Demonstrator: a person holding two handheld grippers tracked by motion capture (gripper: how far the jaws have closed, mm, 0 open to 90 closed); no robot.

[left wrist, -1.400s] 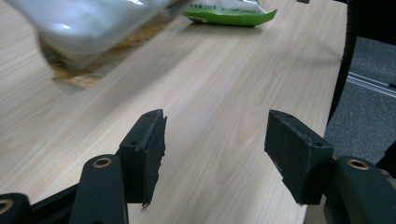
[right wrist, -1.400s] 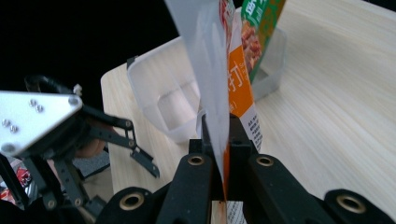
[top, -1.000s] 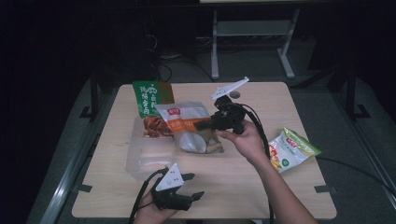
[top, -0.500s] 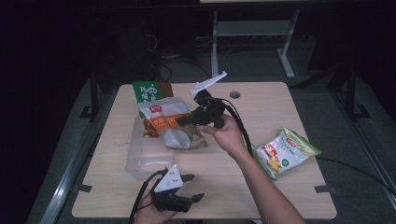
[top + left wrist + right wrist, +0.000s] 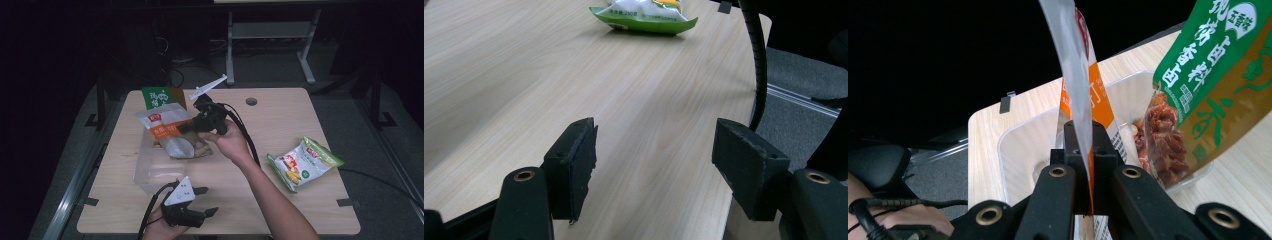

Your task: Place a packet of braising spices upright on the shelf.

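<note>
Two claws: one in each of my hands, seen from the high view over the table (image 5: 300, 120).
Right claw (image 5: 184, 128): jaws pressed together on the edge of the orange-and-white snack bag (image 5: 162, 124); in the right gripper view (image 5: 1083, 165) the bag's thin edge rises straight up out of the shut jaws.
Orange-and-white snack bag: lifted and tilted, its lower part over the clear plastic bin (image 5: 150, 172); its lower half is see-through with pale pieces inside.
Clear plastic bin: on the left half of the table, in front of my left claw; whether the bag touches its floor I cannot tell.
Green-and-brown bag (image 5: 161, 97): standing at the far end of the bin, just behind the orange-and-white one; in the right gripper view (image 5: 1218, 75) it leans beside the held bag, with dark reddish pieces showing through its window.
Left claw (image 5: 200, 200): low at the near edge of the table, jaws wide apart with nothing between them; the left gripper view (image 5: 656, 170) has bare wood in the gap.
Green-and-white chip bag (image 5: 304, 162): lying flat on the right side of the table, well apart from both claws.
</note>
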